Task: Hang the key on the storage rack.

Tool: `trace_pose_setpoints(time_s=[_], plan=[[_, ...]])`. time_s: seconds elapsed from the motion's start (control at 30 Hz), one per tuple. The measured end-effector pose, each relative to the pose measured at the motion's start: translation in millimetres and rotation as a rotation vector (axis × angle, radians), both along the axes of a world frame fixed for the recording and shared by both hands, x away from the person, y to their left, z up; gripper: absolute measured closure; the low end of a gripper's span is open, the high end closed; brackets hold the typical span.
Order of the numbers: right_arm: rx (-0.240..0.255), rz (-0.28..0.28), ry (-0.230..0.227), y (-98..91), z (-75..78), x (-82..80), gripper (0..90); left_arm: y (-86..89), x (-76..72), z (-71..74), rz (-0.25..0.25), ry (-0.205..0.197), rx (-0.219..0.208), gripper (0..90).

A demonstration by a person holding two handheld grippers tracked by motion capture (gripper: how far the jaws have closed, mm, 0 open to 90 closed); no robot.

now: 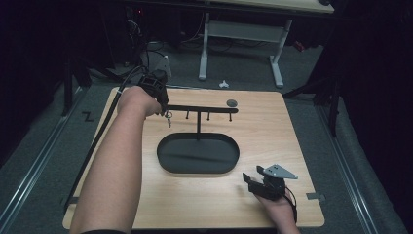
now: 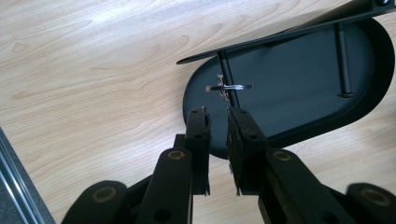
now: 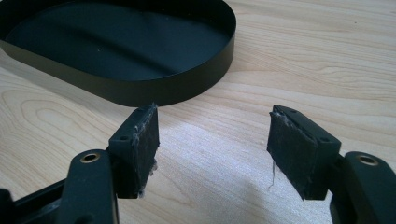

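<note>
A black stand has an oval tray (image 1: 162, 152) as its base, a post, and a crossbar (image 1: 202, 108) with several short pegs. A small metal key ring (image 1: 168, 117) hangs from the leftmost peg. My left gripper (image 1: 165, 108) sits at that end of the bar. In the left gripper view its jaws (image 2: 218, 114) stand slightly apart with nothing between them, and the key ring (image 2: 229, 87) hangs just beyond the tips, over the tray (image 2: 303, 93). My right gripper (image 1: 248, 179) rests low at the table's front right, open and empty (image 3: 212, 135), facing the tray wall (image 3: 154, 93).
A small grey disc (image 1: 232, 103) lies on the wooden table (image 1: 272, 141) behind the bar's right end. A strip of grey tape (image 1: 315, 197) marks the front right edge. Another desk's white legs (image 1: 277, 58) stand beyond the table.
</note>
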State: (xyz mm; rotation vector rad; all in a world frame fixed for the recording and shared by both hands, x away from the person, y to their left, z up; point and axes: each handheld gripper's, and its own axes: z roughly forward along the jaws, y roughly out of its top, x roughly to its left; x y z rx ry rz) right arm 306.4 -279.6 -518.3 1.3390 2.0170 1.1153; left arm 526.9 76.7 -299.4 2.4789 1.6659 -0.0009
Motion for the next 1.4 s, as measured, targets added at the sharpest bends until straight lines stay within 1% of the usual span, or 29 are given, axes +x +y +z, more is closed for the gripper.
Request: trace_pose_setpoints(time_s=[0.17, 0.23, 0.43, 0.53, 0.67, 0.83, 0.97, 1.03, 1.13, 1.2, 1.4], plan=[[0.002, -0.002, -0.001, -0.1, 0.1, 0.2, 33.9, -2.3, -1.7, 3.5, 0.004, -0.007, -0.001, 78.6], [0.002, -0.002, 0.0, -0.2, 0.1, 0.4, 34.0, -2.0, -1.8, 3.9, 0.002, -0.004, 0.007, 78.6], [0.002, -0.002, -0.001, -0.3, 0.1, 0.4, 34.0, -1.2, -2.2, 5.3, 0.014, -0.009, 0.004, 78.6], [0.001, -0.002, 0.001, -0.2, 0.1, 0.4, 33.9, -0.9, -2.6, 5.4, 0.014, -0.009, 0.016, 78.5], [0.002, -0.003, 0.002, -0.3, 0.2, 0.4, 34.0, -0.9, -3.4, 7.2, 0.014, -0.012, 0.015, 78.4], [0.003, 0.0, -0.002, -0.2, 0.1, 0.6, 34.0, -1.1, -6.2, 9.8, 0.009, -0.014, 0.024, 76.6], [0.007, -0.001, -0.005, -0.5, 0.8, 0.3, 34.0, 3.3, -10.6, 12.1, 0.013, -0.012, 0.031, 73.8], [0.008, -0.002, -0.006, -0.4, 1.3, 0.4, 33.9, 7.2, -13.4, 14.5, 0.021, -0.02, 0.02, 72.1], [0.004, -0.001, -0.003, 0.3, 1.5, 0.1, 33.9, 12.7, -17.5, 18.0, 0.026, -0.029, 0.032, 70.1], [0.004, 0.001, -0.005, 0.8, 2.0, -0.4, 33.9, 17.2, -21.1, 20.0, 0.038, -0.027, 0.028, 68.5], [0.002, 0.001, -0.009, 0.9, 2.4, -0.4, 33.9, 28.9, -28.9, 21.7, 0.052, -0.022, 0.023, 66.1]])
